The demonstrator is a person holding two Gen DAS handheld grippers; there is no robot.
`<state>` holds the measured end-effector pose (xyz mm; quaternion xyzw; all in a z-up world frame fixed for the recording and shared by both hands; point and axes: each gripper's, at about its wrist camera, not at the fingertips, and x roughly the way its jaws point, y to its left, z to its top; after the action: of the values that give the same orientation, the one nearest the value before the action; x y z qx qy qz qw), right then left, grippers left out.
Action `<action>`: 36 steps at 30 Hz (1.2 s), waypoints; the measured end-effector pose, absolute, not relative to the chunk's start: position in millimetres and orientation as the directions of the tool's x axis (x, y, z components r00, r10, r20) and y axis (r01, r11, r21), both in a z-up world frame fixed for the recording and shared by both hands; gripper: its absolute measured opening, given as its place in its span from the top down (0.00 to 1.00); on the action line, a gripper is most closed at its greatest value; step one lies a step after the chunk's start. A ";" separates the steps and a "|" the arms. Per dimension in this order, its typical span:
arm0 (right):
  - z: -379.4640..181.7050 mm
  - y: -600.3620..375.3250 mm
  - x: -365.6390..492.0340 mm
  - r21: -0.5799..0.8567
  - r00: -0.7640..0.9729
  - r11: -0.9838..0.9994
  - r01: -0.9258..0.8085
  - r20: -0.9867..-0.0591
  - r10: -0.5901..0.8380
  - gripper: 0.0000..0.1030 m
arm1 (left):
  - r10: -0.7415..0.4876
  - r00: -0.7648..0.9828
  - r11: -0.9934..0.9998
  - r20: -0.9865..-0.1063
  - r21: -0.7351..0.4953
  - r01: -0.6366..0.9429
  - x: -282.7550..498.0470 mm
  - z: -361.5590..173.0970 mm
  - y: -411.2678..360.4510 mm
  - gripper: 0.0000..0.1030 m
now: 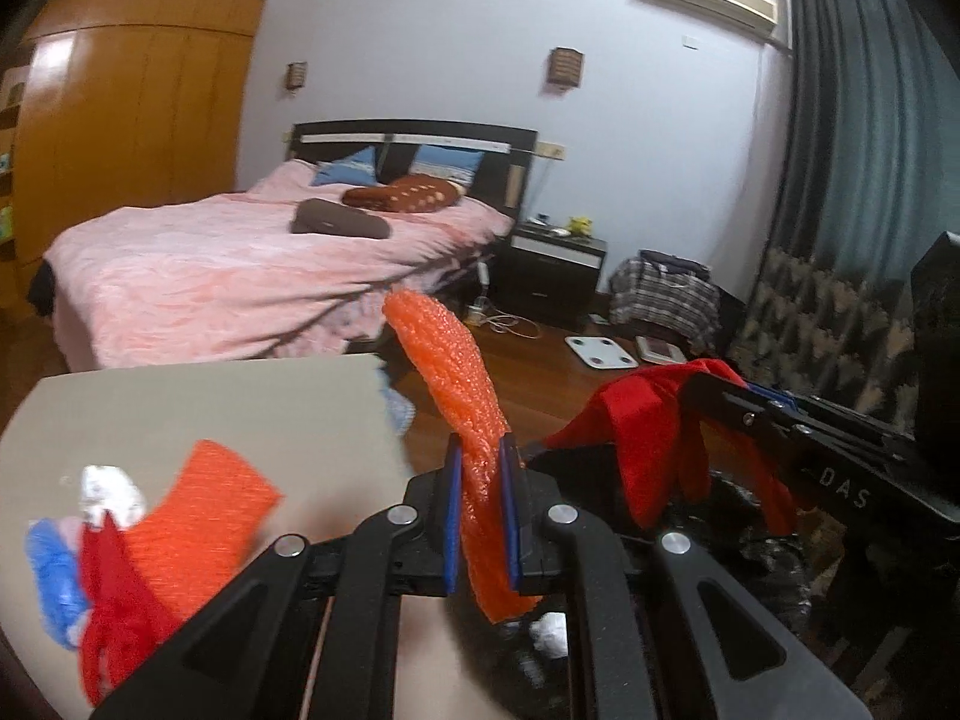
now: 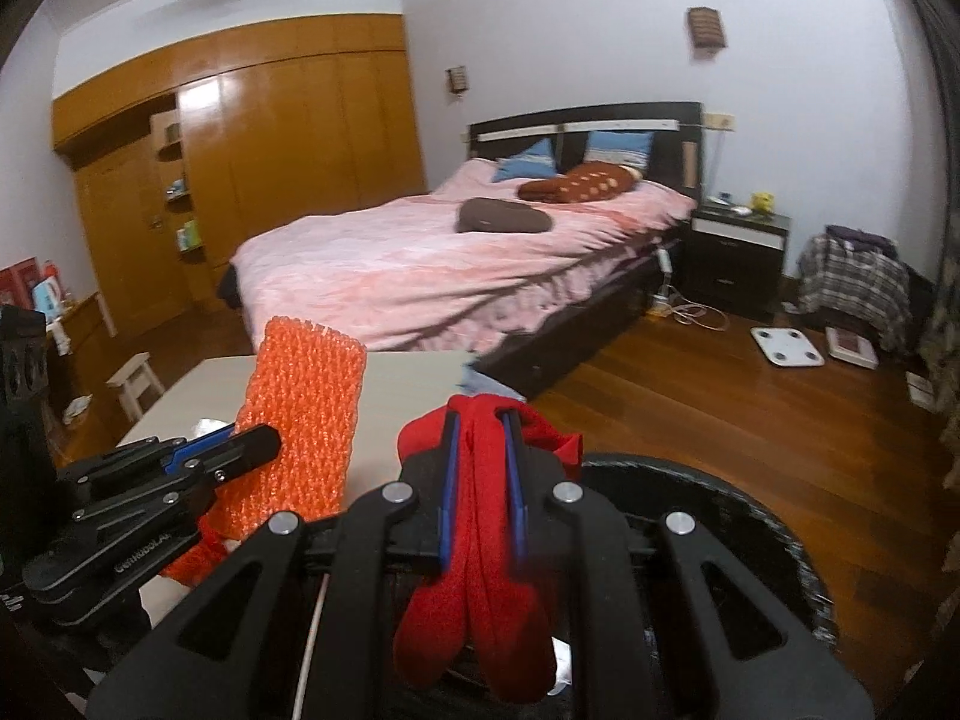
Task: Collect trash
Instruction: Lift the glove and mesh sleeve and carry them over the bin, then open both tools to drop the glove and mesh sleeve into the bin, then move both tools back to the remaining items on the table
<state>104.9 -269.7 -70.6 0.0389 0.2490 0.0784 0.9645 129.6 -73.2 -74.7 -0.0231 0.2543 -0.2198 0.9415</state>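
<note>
My left gripper (image 1: 480,462) is shut on an orange foam net sleeve (image 1: 456,372) that stands up past the fingertips and hangs below them; it also shows in the right wrist view (image 2: 306,414). My right gripper (image 2: 480,426) is shut on a red foam net (image 2: 480,570), which shows in the left wrist view (image 1: 648,420) too. Both hold their pieces over a black-lined trash bin (image 2: 750,516) beside the beige table (image 1: 210,408). On the table lie another orange net (image 1: 198,522), a red net (image 1: 114,612), a blue piece (image 1: 51,576) and a crumpled white paper (image 1: 108,492).
A bed with a pink cover (image 2: 450,264) stands behind the table. A dark nightstand (image 2: 738,252), a white scale (image 2: 786,348) and cables lie on the wooden floor to the right. A wooden wardrobe (image 2: 270,168) fills the left wall. A small white stool (image 2: 135,384) stands left of the table.
</note>
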 end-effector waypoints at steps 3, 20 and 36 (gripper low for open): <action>-76.3 -284.5 102.9 0.112 0.864 0.989 -0.096 -0.484 0.139 0.87 | -0.455 0.755 0.887 -0.472 -0.159 0.434 131.1 -79.6 -92.0 0.89; -109.9 -335.9 91.0 0.104 0.847 0.992 0.078 -0.531 -0.011 0.33 | -0.487 0.705 0.863 -0.516 -0.162 0.478 132.6 -100.2 -133.9 0.56; -101.2 -257.5 108.8 0.092 0.868 0.995 -0.045 -0.490 0.085 0.05 | -0.262 0.836 0.962 -0.482 -0.064 0.264 119.6 -91.5 -32.9 0.14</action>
<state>108.8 -257.5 -101.2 0.0387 0.2548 0.0336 0.9656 119.6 -32.9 -91.5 0.0025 0.2513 -0.1372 0.9581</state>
